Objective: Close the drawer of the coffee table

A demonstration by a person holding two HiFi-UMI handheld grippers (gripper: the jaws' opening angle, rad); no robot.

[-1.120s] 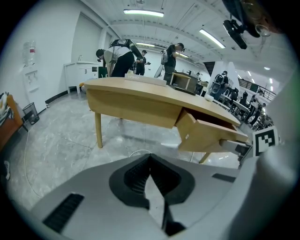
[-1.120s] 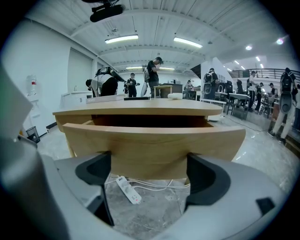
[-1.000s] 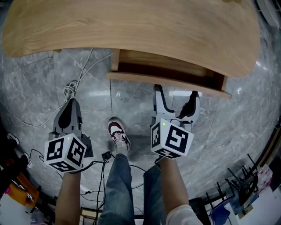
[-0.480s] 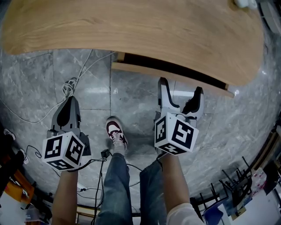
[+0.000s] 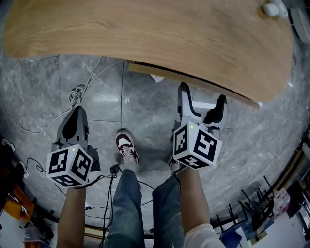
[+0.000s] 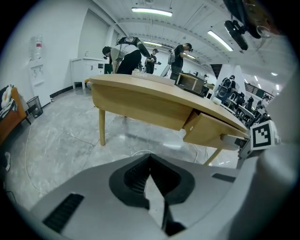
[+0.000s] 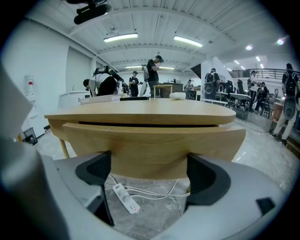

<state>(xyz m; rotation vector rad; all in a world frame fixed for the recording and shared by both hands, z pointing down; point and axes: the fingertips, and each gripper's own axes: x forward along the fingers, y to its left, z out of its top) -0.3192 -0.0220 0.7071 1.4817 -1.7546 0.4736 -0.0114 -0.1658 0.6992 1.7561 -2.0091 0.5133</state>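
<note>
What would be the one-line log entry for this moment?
drawer: almost shut under coffee table | right gripper: open, against its front | left gripper: shut, idle above floor

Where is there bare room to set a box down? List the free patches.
The tabletop is bare wood nearly all over; only a white object sits at its far right end. The floor tiles right of the right tool are free. Cables crowd the floor beside the left tool.
</note>
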